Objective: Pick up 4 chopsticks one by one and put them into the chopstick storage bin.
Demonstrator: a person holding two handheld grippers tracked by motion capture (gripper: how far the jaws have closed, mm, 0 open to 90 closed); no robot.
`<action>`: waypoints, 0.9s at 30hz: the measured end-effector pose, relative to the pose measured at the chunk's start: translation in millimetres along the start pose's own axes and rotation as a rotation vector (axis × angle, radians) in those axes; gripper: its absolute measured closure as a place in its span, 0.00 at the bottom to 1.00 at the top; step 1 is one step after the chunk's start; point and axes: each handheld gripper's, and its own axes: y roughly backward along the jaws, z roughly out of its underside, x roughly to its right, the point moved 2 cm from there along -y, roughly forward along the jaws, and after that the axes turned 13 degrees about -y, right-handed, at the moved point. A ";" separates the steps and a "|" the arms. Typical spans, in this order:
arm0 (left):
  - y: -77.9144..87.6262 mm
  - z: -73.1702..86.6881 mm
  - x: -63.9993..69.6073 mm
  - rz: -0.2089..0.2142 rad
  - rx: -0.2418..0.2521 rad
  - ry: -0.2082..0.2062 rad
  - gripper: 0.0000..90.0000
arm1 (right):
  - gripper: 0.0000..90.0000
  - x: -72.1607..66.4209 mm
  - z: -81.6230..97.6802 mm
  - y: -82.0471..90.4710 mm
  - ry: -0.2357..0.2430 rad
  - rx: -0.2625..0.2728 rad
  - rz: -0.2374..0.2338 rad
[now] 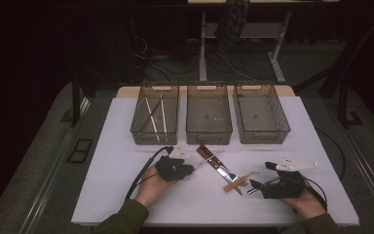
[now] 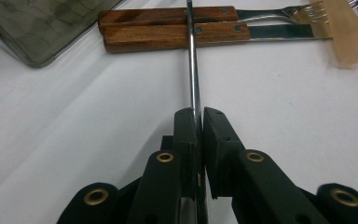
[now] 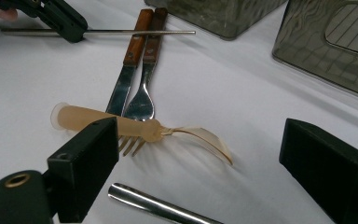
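Metal rod (image 2: 194, 70), thin and shiny, pinched between the pads of the left gripper (image 2: 199, 122). Jaws clamped tight on it, no gap visible. From the left gripper's camera the rod runs toward 12 o'clock, and its far end lies across two wooden-handled utensils (image 2: 172, 29). In the high view the left gripper (image 1: 187, 169) sits just left of table centre, nose aimed at about 2 o'clock, left hand (image 1: 152, 187) wrapped under the body, forearm entering from 6 o'clock. Right gripper (image 1: 254, 186) is low at the table's right, nose pointing to 9 o'clock, right hand (image 1: 306, 202) beneath it, grey plate on top. Its jaws stand wide apart, nothing between the pads. Ahead of it on the white table (image 3: 242, 107): a translucent amber plastic spoon (image 3: 140, 128) lying over a fork (image 3: 142, 100) and a knife (image 3: 121, 91); another steel handle (image 3: 158, 205) just below. Three clear bins (image 1: 208, 114) at 12 o'clock.
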 end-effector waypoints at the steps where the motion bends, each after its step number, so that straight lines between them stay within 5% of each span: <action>1: 0.0 0.0 -0.1 0.000 0.000 0.001 0.93 | 0.12 0.0 0.0 0.0 0.000 0.000 0.000; 10: 2.0 -0.2 -1.7 0.005 -0.003 -0.002 0.94 | 0.13 0.1 -0.3 0.8 0.002 0.002 0.000; 27: 29.3 -1.3 -11.1 0.038 0.074 0.033 0.94 | 0.13 0.2 -0.2 0.3 0.000 0.002 -0.001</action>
